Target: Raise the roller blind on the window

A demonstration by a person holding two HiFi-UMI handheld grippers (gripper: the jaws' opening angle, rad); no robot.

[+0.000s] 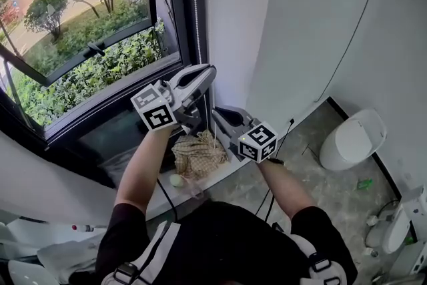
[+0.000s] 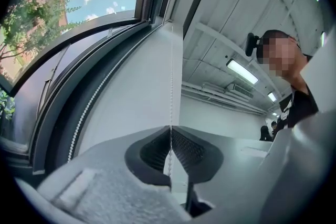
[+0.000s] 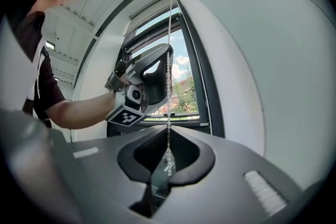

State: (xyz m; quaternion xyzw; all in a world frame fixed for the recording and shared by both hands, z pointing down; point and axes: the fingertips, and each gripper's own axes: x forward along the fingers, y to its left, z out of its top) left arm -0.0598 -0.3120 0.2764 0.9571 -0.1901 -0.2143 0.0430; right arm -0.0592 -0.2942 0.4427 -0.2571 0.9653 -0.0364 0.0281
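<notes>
Head view: window (image 1: 80, 43) fills the 10 o'clock part, its glass uncovered, with shrubs outside. Left gripper (image 1: 204, 74) is near centre, jaws aimed toward 1 o'clock at the right edge of the dark frame. Right gripper (image 1: 222, 115) is just beside it, lower, at its 5 o'clock.

Left gripper view: we see the jaws brought together on the chain (image 2: 170, 86). The beads run taut from the pinch straight up to 12 o'clock along the white wall edge. A second strand (image 2: 89, 107) hangs slack against the frame at 9 o'clock, apart from the jaws.

Right gripper view: we see these jaws pressed together on the same chain (image 3: 169, 68). A loose bunch of beads lies behind the pinch at 6 o'clock. The chain climbs to 12 o'clock past the left gripper (image 3: 167, 52), which grips it higher up.

Below the grippers, at 6 o'clock in the head view, a crumpled cloth (image 1: 199, 153) lies on the sill (image 1: 227, 173). A toilet (image 1: 351, 139) stands on the floor at 3 o'clock, well apart
</notes>
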